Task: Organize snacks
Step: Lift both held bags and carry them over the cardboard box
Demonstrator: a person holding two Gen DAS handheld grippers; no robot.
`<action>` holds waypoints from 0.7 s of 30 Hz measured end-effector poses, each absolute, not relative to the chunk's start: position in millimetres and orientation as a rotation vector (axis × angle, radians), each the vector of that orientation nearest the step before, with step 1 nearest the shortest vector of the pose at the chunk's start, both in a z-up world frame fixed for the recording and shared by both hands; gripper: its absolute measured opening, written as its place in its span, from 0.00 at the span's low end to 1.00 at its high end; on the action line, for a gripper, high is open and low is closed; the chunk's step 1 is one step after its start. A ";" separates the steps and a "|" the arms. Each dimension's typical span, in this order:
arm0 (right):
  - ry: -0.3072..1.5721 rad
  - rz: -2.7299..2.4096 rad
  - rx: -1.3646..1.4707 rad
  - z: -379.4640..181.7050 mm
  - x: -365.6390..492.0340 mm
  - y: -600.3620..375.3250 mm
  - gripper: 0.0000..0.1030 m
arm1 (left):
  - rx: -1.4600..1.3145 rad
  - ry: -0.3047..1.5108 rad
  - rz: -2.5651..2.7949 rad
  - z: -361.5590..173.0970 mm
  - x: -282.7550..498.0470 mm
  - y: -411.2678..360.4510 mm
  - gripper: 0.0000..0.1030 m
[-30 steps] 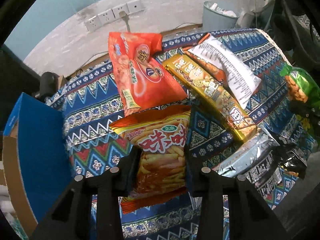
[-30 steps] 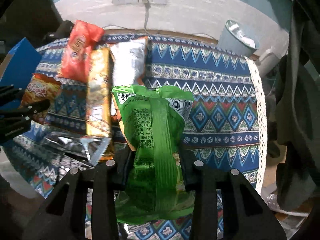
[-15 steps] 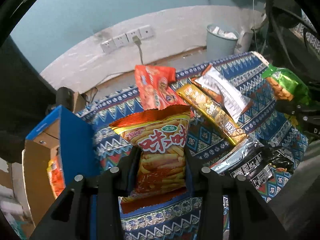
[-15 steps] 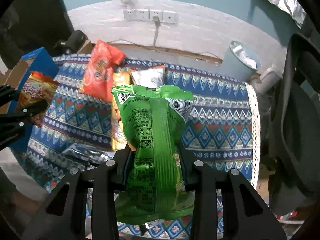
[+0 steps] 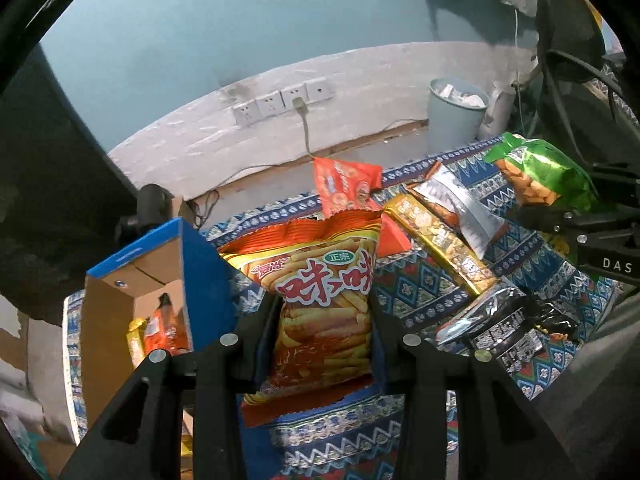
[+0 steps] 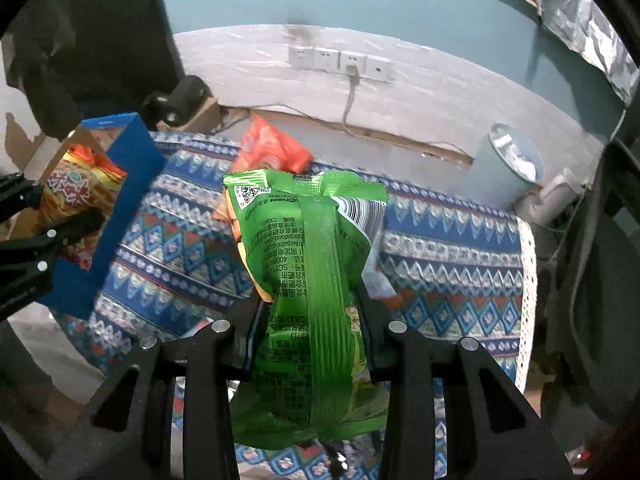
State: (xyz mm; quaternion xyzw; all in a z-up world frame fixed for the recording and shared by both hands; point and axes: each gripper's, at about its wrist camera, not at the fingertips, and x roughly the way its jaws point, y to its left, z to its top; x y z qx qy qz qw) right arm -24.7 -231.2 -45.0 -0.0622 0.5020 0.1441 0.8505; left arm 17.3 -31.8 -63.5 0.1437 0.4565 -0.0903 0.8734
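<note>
Orange snack bag [image 5: 324,304] and green snack bag [image 6: 308,280] stand upright, lengthwise

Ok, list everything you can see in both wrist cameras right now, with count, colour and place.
Orange crinkled fries bag: one, orange-yellow, clamped in left gripper.
Green foil snack bag: one, green, clamped in right gripper.
Red-orange snack bag: one, on cloth's far edge.
Long gold packet: one, gold, on cloth.
Silver-backed bag: one, beside gold packet.
Dark foil packets: several, black-silver, near edge.
Blue cardboard box: one, at cloth's left, snacks inside.
Patterned tablecloth: one, blue-red.
Pale bin: one, by wall.
Wall sockets: four, white.
Left gripper: black.
Right gripper: black.
</note>
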 end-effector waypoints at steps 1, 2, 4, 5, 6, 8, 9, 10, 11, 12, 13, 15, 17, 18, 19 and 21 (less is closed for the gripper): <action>1.053 0.314 -0.131 -42.8 -23.8 -226.1 0.34 | 0.300 0.950 -0.184 -62.2 16.5 -29.1 0.39; 1.049 0.325 -0.132 -41.0 -23.0 -221.2 0.34 | 0.300 0.947 -0.180 -60.8 16.0 -26.1 0.39; 1.044 0.346 -0.130 -38.0 -21.2 -211.8 0.34 | 0.294 0.939 -0.169 -57.9 14.9 -18.6 0.39; 1.042 0.354 -0.129 -36.9 -20.4 -208.4 0.34 | 0.292 0.938 -0.163 -56.9 14.7 -14.8 0.39; 1.040 0.365 -0.131 -35.4 -19.4 -203.1 0.34 | 0.288 0.937 -0.157 -55.9 14.6 -10.7 0.39; 1.035 0.383 -0.141 -32.5 -17.2 -192.1 0.34 | 0.278 0.936 -0.149 -53.5 14.7 -2.7 0.39; 1.033 0.395 -0.147 -31.0 -15.4 -184.9 0.34 | 0.275 0.935 -0.146 -53.0 14.2 -0.6 0.39; 1.031 0.404 -0.150 -29.9 -14.2 -179.6 0.34 | 0.272 0.932 -0.139 -52.1 13.9 3.2 0.39; 1.029 0.410 -0.153 -28.8 -13.4 -175.6 0.34 | 0.270 0.930 -0.132 -51.3 13.7 7.0 0.39; 1.027 0.420 -0.157 -27.5 -12.2 -169.7 0.34 | 0.267 0.928 -0.123 -50.5 13.5 11.9 0.39; 1.024 0.430 -0.160 -26.1 -10.9 -163.4 0.35 | 0.264 0.927 -0.117 -50.5 13.7 15.4 0.39; 1.020 0.449 -0.165 -24.2 -9.1 -152.1 0.34 | 0.250 0.929 -0.105 -50.2 13.1 24.6 0.39; 1.017 0.463 -0.171 -22.7 -7.9 -141.9 0.34 | 0.241 0.931 -0.094 -50.8 12.2 32.1 0.39; 1.013 0.473 -0.176 -21.4 -6.8 -134.5 0.35 | 0.237 0.932 -0.088 -51.1 11.5 36.1 0.39; 1.012 0.481 -0.179 -20.8 -6.3 -129.2 0.35 | 0.232 0.933 -0.081 -51.8 10.7 41.5 0.39; 1.009 0.497 -0.183 -19.7 -4.8 -119.2 0.35 | 0.218 0.938 -0.065 -53.2 9.5 52.5 0.39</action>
